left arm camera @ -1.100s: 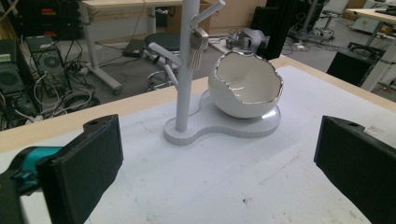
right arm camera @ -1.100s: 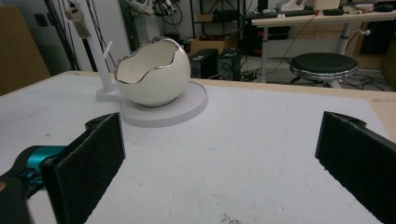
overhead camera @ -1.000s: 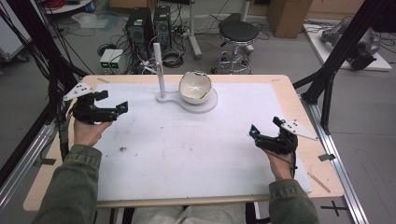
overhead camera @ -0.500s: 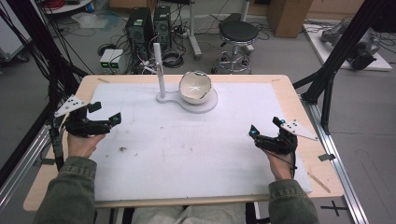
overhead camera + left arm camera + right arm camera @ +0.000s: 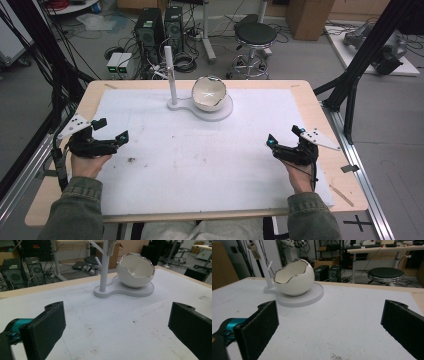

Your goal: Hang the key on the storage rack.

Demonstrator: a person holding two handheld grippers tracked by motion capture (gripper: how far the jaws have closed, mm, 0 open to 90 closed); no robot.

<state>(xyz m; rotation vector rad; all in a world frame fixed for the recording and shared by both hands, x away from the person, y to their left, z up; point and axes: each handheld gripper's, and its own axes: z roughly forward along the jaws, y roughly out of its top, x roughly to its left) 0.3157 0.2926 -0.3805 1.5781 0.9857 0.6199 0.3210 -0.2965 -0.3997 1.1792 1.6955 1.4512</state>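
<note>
No text, label, brand, number or sign can be read anywhere in these views.

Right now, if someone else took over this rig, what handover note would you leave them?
Left gripper: open, empty, low over the mat's left side.
Right gripper: open, empty, low over the mat's right side.
Things: the white eggshell-shaped bowl sits on its round base at the far middle of the white mat, beside the white branched post. Something small hangs near the post's top; too blurred to name.
Done: nothing visibly moved.
Left: probably approach the bowl or post; both grippers are well short of them.
</note>
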